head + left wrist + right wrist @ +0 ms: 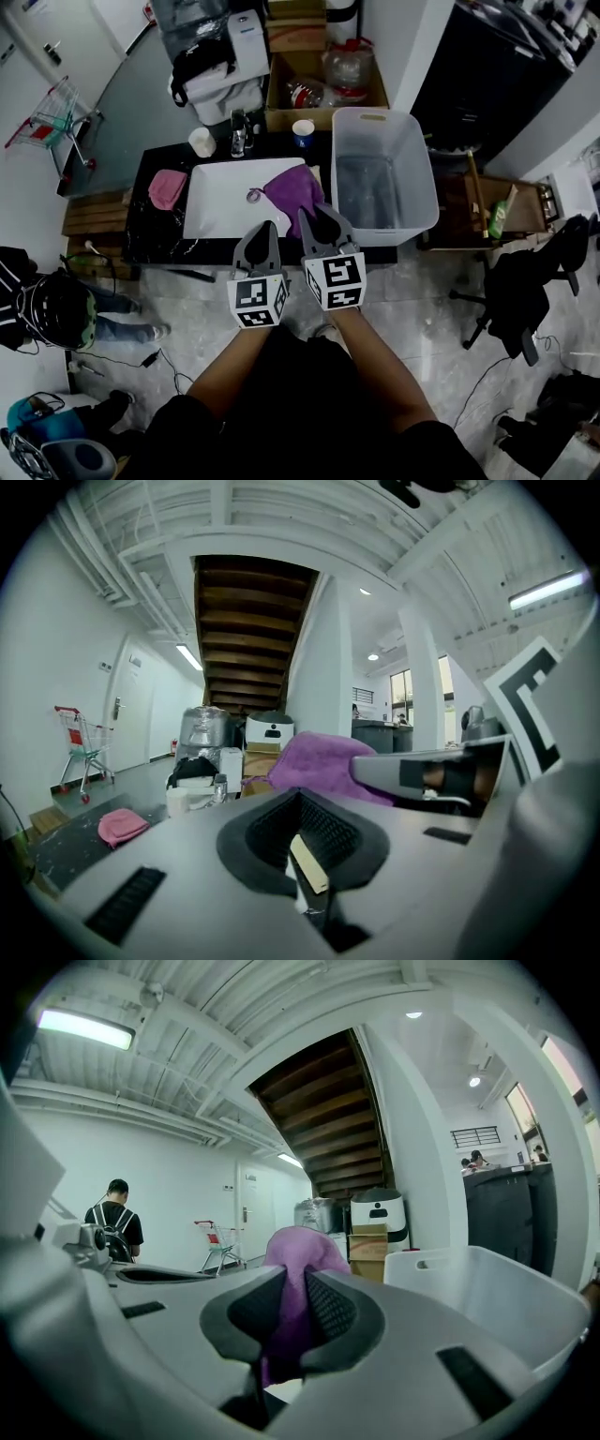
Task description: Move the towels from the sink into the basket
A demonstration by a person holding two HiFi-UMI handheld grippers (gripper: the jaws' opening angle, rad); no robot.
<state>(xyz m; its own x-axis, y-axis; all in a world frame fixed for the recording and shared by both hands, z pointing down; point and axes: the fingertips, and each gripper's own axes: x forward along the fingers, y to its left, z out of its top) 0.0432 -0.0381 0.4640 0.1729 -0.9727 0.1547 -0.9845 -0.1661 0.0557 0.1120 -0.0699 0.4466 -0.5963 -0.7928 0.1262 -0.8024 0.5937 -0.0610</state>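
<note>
A purple towel (292,192) hangs over the right end of the white sink (225,202), and my right gripper (315,216) is shut on its near edge. In the right gripper view the purple towel (298,1252) is pinched between the dark pads of my right gripper (295,1281). My left gripper (266,229) is close beside it on the left, shut and empty, and the left gripper view shows its tips (300,799) together. A pink towel (167,187) lies on the dark counter left of the sink. The translucent white basket (412,173) stands just right of the sink.
A faucet (238,131) and two cups (202,142) stand behind the sink. Cardboard boxes with bottles (323,89) and a white appliance (230,66) lie beyond. A small shopping trolley (52,117) is far left, a wooden stand (497,211) right of the basket, and a person (56,309) at lower left.
</note>
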